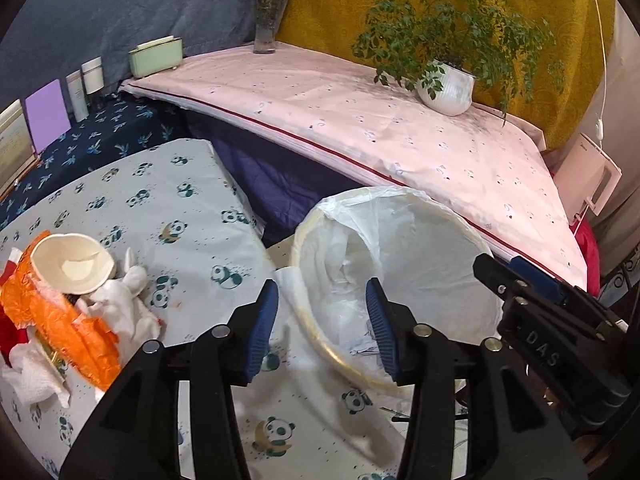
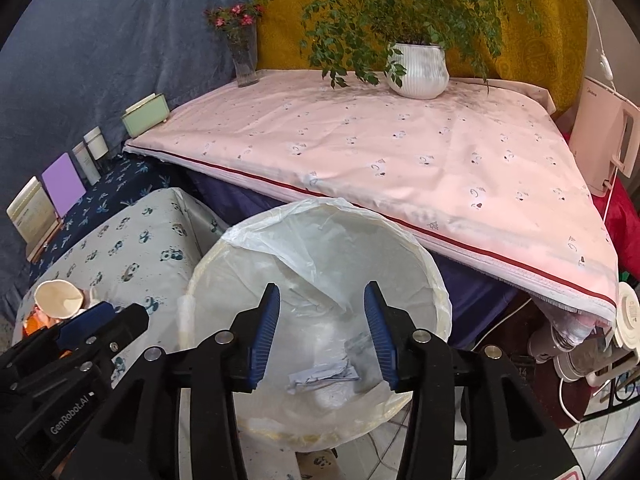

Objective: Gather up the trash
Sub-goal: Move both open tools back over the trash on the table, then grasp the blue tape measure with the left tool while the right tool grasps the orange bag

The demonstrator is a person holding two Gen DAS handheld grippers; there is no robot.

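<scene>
A: Left tongs [image 1: 326,324] — state?
B: Released, blue pads apart, nothing btwn them. They hang over the edge of the panda-print worktop [image 1: 192,216], just beside the bin [image 1: 400,280].
A: Right tongs [image 2: 322,334]?
B: Also released, empty, poised over the bin's [image 2: 320,320] mouth.
A: Where's the trash?
B: Left view only: pile at the worktop's left edge — paper cup [image 1: 72,268] lying on its side, orange wrapper [image 1: 60,320] under it, white tissue [image 1: 124,304] touching both. Right view catches just the cup [image 2: 58,304], behind the left tongs' body.
A: Anything in the bin?
B: Right view looks straight in: crumpled paper scrap [image 2: 324,376] at the bottom of the white liner. Left view shows only a bit of it, past the right pad.
A: Bkgd?
B: Pink-cloth table [image 2: 380,160] w/ potted plant [image 2: 420,68] & flower vase [image 2: 244,56].
</scene>
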